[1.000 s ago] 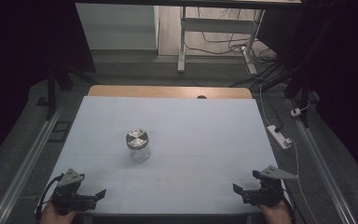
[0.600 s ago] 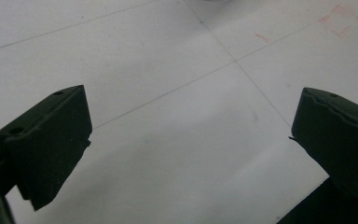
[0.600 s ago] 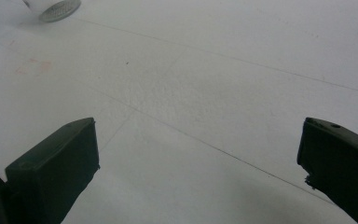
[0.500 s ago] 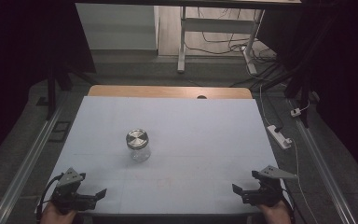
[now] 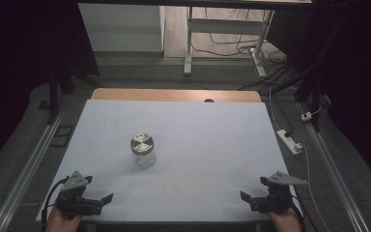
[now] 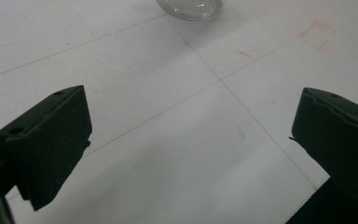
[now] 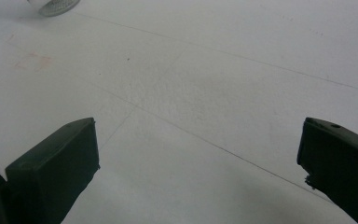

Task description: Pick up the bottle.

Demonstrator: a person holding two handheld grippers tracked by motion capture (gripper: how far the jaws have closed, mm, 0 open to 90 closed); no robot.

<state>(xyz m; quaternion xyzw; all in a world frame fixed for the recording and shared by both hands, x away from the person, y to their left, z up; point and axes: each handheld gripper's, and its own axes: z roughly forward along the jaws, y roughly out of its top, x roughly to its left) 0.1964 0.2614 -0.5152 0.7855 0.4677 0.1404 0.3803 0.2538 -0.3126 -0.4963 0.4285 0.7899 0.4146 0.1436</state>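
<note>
Starting at the left, we hold our left gripper [image 5: 107,198] low at the near table edge, jaws spread wide and empty. The glass jar [image 5: 143,151] with its metal lid [image 5: 141,143] stands upright left of centre; likely rigid, slick, breakable, best gripped across the body below the lid. Our right gripper [image 5: 244,196] rests near-right, equally wide and empty.
</note>
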